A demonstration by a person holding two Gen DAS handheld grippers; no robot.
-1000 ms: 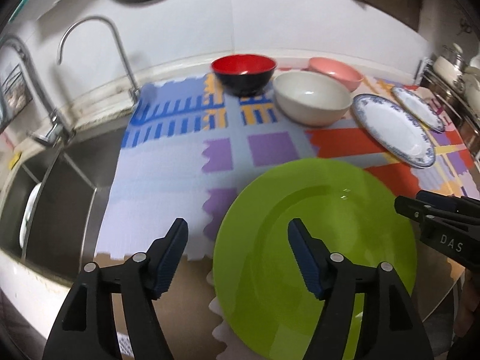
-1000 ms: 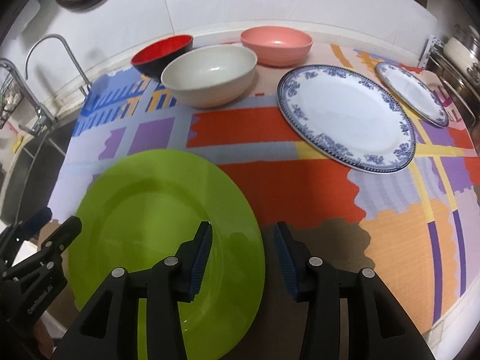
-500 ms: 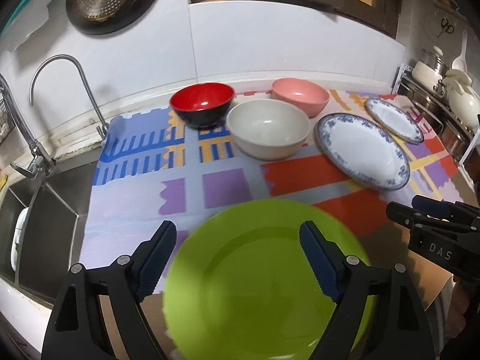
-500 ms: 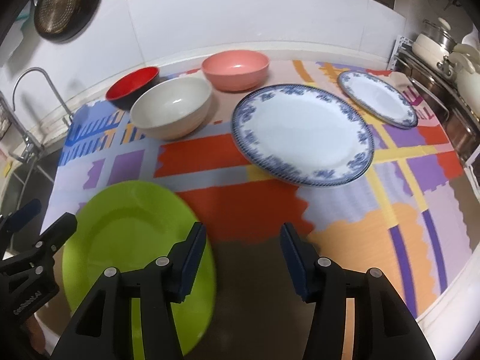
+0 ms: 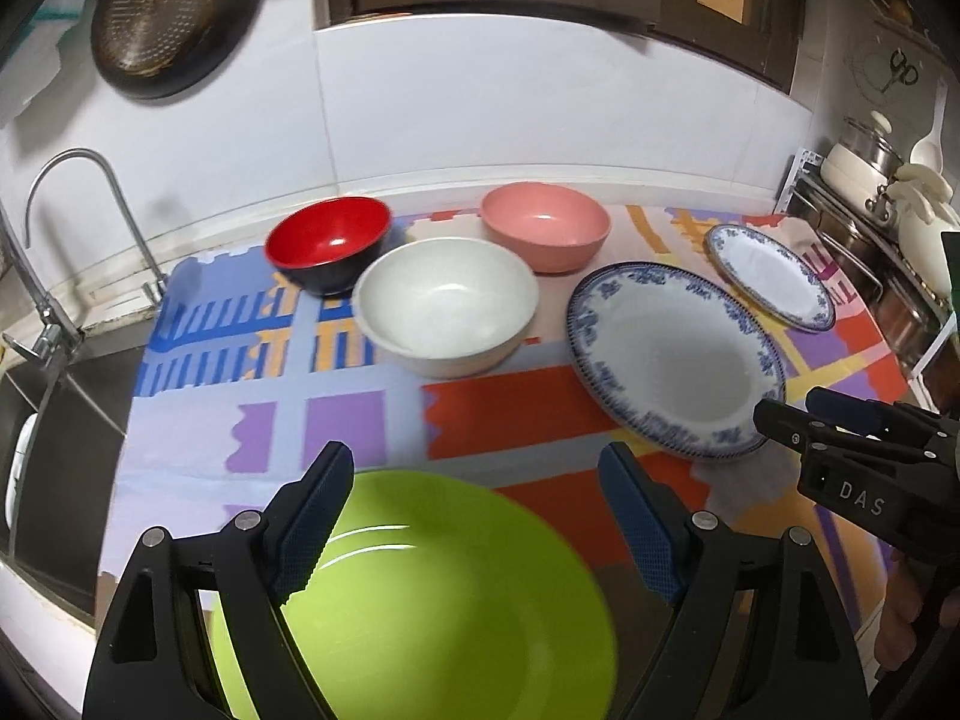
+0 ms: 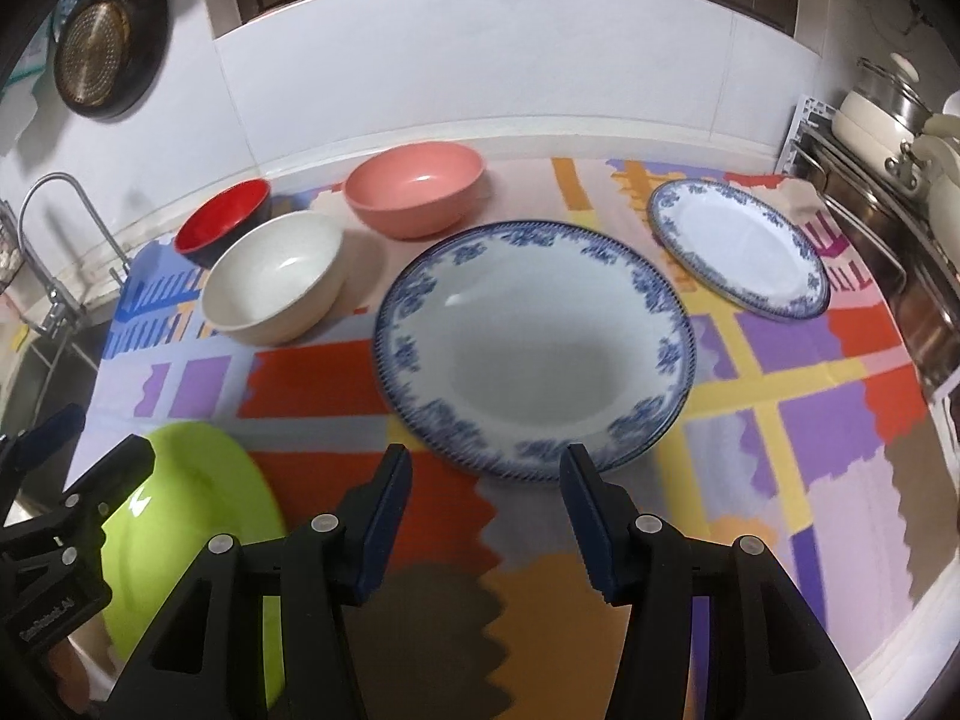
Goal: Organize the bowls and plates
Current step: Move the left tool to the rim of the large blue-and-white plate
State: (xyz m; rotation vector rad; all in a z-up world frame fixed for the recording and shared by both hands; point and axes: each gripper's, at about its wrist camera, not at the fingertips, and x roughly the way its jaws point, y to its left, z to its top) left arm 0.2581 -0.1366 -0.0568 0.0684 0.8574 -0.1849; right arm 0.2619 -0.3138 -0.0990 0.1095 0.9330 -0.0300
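Moved: both grippers have pulled back and up; the round lime-green plastic plate now lies lower in the left view.
Left gripper: jaws apart, empty, above the green plate's far rim.
Right gripper: jaws apart, empty.
Key relation: the large round blue-patterned white plate lies straight ahead of the right jaws, near rim just beyond the fingertips; right hand nearer.
Bowls: white, red, pink, clustered behind.

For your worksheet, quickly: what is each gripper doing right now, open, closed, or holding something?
Left gripper: open, holding nothing, fingers above the green plate.
Right gripper: open, holding nothing, in front of the large blue-rimmed plate.
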